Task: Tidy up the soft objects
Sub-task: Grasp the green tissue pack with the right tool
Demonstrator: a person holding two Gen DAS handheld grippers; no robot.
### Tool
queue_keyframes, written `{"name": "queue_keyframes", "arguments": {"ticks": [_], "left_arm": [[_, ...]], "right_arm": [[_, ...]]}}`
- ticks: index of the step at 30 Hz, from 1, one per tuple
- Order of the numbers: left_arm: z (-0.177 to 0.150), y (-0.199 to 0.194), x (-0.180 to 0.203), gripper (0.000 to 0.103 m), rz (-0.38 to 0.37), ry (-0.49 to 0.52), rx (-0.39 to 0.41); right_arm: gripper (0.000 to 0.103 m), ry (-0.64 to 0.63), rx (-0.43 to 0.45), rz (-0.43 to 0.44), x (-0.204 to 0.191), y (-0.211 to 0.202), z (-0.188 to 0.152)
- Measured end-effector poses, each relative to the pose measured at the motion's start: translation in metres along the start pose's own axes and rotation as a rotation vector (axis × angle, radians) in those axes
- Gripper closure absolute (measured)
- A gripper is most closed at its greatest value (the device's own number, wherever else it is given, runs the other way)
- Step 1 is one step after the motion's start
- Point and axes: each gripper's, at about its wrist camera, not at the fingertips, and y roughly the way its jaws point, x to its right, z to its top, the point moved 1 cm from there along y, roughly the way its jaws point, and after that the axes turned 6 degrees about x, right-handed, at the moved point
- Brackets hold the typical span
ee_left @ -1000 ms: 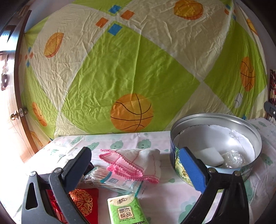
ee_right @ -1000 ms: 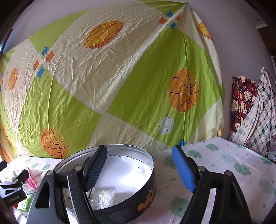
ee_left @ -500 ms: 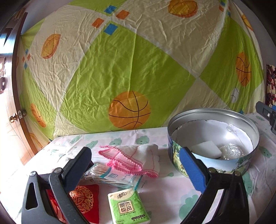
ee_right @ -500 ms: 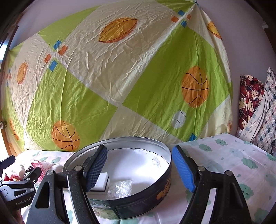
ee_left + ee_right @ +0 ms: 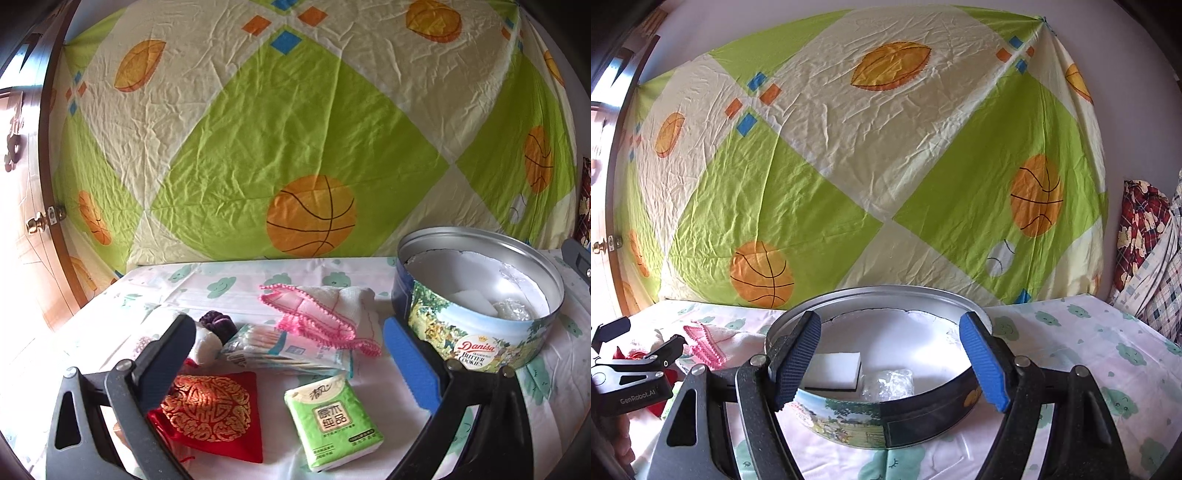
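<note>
The soft things, like the tissue pack [image 5: 334,419] at the bottom middle, wait left of our tin [image 5: 480,295], and our wide-open, empty left gripper [image 5: 288,354] and right gripper [image 5: 890,363] might squash or drop one.

The left gripper [image 5: 291,354] has been drawn back and raised over the last second, so that more of the worktop [image 5: 258,280] is taken in: the red pouch [image 5: 218,410] and the green tissue pack [image 5: 332,417] are now seen whole, and a purple item [image 5: 218,321] has been brought into sight. The right gripper [image 5: 890,354] has been shifted leftward until the cookie tin [image 5: 923,413] is centred between its fingers [image 5: 796,358], and the white sponge [image 5: 836,374] inside has been revealed.
</note>
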Motion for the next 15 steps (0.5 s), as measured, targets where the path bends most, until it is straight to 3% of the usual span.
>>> {"name": "queue_keyframes", "arguments": {"ticks": [6,15], "left_arm": [[-0.004,0.001,-0.023,0.000,0.005,-0.027,-0.018],[-0.009,0.011,-0.071,0.000,0.079,-0.063,-0.047]], "right_arm": [[0.024,-0.014,-0.021,0.046,-0.023,-0.008,-0.003],[0.024,-0.030,-0.140,0.197,-0.079,-0.008,-0.015]]}}
